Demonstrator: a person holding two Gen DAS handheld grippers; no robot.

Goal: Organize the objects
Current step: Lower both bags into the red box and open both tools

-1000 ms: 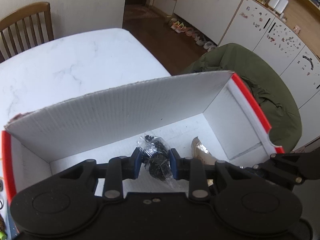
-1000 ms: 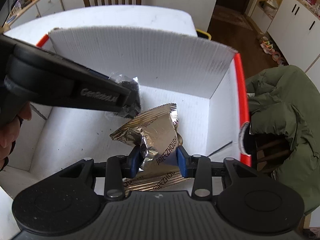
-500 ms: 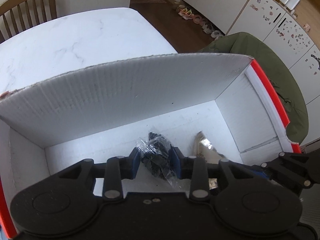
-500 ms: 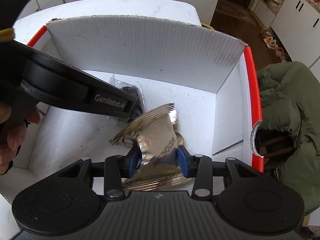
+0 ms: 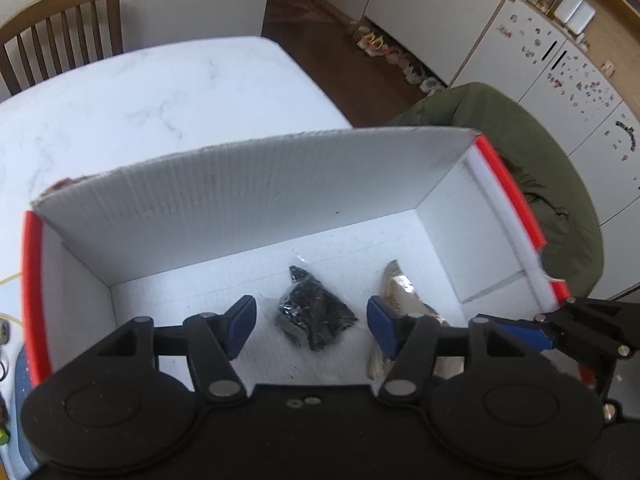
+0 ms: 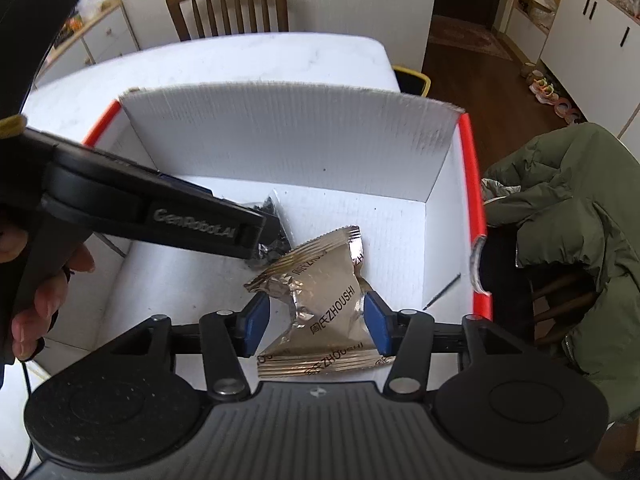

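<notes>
Depositing two small packets into the white corrugated box (image 5: 248, 184) appears to be the step in hand. The left gripper (image 5: 312, 320) is held over the box floor with its blue pads spread wide apart, and the clear bag of dark pieces (image 5: 316, 316) is seen lying on that floor between them, touched by neither. The right gripper (image 6: 316, 320) is likewise parted, though less widely; the gold foil ZHOUSHI sachet (image 6: 320, 292) sits between its pads, near the box's right wall, and whether the pads brush the foil cannot be told. The bag lies just beside the sachet, toward the box's far wall. Both items are judged to be placed. The next move calls for both grippers to be lifted straight up, clear of the box's red rim (image 6: 474, 184), without snagging either packet.
</notes>
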